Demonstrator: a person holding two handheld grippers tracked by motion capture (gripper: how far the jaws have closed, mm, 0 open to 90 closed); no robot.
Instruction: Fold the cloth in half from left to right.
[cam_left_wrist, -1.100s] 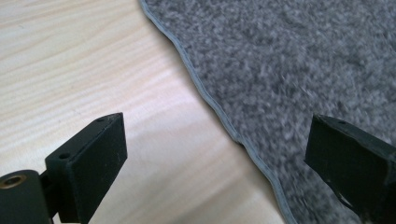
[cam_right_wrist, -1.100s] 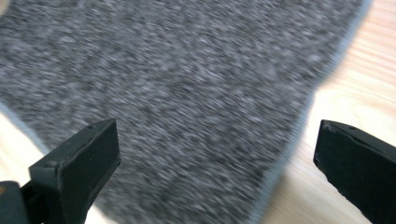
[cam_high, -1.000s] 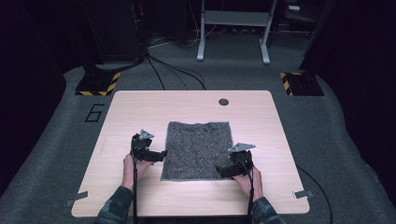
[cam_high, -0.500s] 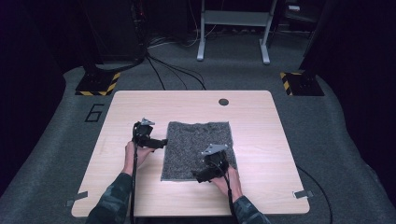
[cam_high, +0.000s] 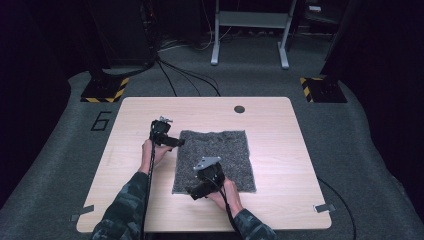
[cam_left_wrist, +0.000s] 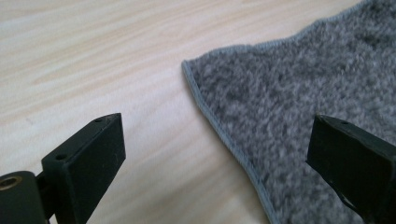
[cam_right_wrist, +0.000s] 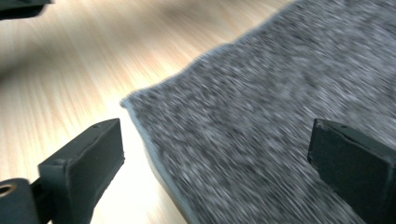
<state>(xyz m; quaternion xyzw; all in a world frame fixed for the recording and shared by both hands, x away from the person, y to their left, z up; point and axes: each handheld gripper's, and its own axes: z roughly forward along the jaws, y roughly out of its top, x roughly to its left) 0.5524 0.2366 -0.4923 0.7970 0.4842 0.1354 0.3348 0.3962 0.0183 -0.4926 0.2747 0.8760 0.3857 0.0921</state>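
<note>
Grey cloth (cam_high: 214, 161) lies flat mid-bench (cam_high: 280, 150), my grippers poised at two corners.
Left gripper (cam_high: 176, 142) spread astride the far-left corner, right gripper (cam_high: 191, 192) spread at the near-left, ready to pinch and fold.

Right gripper (cam_right_wrist: 217, 163): jaws wide apart, nothing between them but what lies below. Grey cloth (cam_right_wrist: 280, 112) flat on the wooden table (cam_right_wrist: 70, 74), one corner pointing left of centre. Left jaw over bare wood just beside the cloth's edge; right jaw over the cloth. Picture motion-blurred.
</note>
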